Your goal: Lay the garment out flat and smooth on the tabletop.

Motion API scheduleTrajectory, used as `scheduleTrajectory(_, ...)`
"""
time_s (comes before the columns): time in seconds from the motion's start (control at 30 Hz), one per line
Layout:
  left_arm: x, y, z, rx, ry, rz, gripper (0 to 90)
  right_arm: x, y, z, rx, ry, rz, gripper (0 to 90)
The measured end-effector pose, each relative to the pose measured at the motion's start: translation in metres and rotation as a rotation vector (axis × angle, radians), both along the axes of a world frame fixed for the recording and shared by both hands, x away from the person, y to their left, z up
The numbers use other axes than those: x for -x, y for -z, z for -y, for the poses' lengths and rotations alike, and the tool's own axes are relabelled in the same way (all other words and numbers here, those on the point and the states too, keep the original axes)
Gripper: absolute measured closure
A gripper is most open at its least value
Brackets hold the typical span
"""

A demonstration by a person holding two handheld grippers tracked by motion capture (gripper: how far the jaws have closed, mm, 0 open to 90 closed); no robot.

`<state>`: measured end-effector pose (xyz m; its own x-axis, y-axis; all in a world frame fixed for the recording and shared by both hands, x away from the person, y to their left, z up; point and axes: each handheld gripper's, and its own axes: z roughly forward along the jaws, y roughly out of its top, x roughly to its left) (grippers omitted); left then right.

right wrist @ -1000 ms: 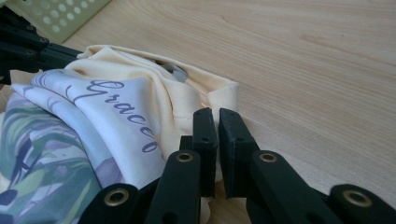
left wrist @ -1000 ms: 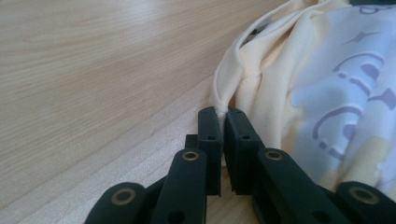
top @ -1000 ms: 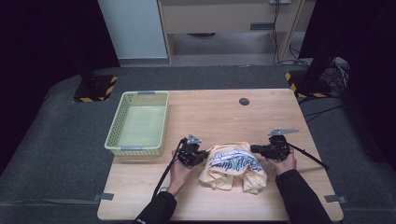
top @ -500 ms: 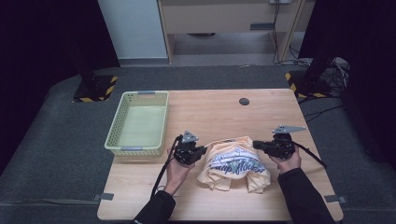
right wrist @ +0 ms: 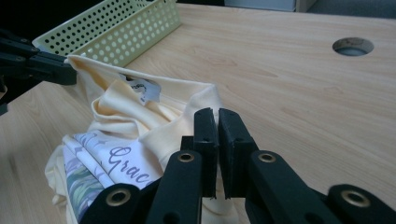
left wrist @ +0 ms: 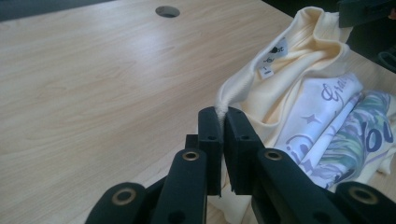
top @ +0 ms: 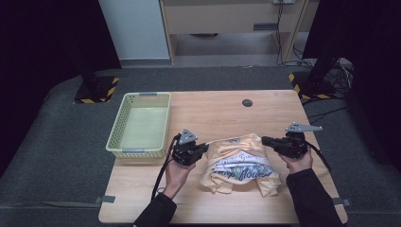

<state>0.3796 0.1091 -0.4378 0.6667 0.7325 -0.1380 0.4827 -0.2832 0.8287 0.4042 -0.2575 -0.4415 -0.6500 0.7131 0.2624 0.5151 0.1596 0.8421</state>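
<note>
A pale yellow printed T-shirt (top: 240, 163) lies crumpled on the near middle of the wooden tabletop (top: 265, 113), held between the two tools. The left hand-held gripper (top: 202, 149) is clamped on the shirt's left edge: in the left gripper view its jaws are pressed together with a ridge of ribbed yellow fabric (left wrist: 223, 105) pinched between them. The right hand-held gripper (top: 265, 140) meets the shirt's right upper edge; in the right gripper view its jaws stand nearly together with the cloth (right wrist: 182, 126) running up to and under them, so it appears to grip the fabric, though the pinch itself is hidden behind the jaws.

A light green perforated basket (top: 140, 124) sits at the tabletop's left edge, just beside the left gripper and apart from the shirt. The far half of the tabletop is bare wood, apart from a round cable hole (top: 247, 102) near the far edge. A strip of bare wood also lies between the shirt and the near edge. To the right, the right gripper is close to the tabletop's right edge.

The shirt's folds bury most of its print; only part of the lettering (right wrist: 126, 163) and a leafy pattern can be read. A neck label (left wrist: 272, 58) shows, its text too small to make out. The person's forearms (top: 307, 198) are cut off at the bottom of the high view.
</note>
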Motion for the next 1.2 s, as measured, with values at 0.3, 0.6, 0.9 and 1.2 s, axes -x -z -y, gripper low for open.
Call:
scheduleTrajectory(0.3, 0.007, -0.023, 0.003, 0.023, 0.011, 0.055, 86.0, 0.006, -0.021, -0.002, 0.000, -0.007, 0.057, 87.0)
scheduleTrajectory(0.6, 0.005, -0.042, 0.006, 0.033, 0.010, 0.096, 86.1, 0.011, -0.042, 0.000, -0.021, 0.011, 0.118, 87.2)
scheduleTrajectory(0.9, -0.006, -0.065, 0.013, 0.051, -0.019, 0.158, 86.0, 0.006, -0.075, -0.003, -0.038, 0.075, 0.227, 87.4)
scheduleTrajectory(1.2, -0.028, -0.077, 0.024, 0.022, -0.080, 0.211, 86.0, -0.017, -0.088, -0.014, -0.007, 0.170, 0.277, 87.3)
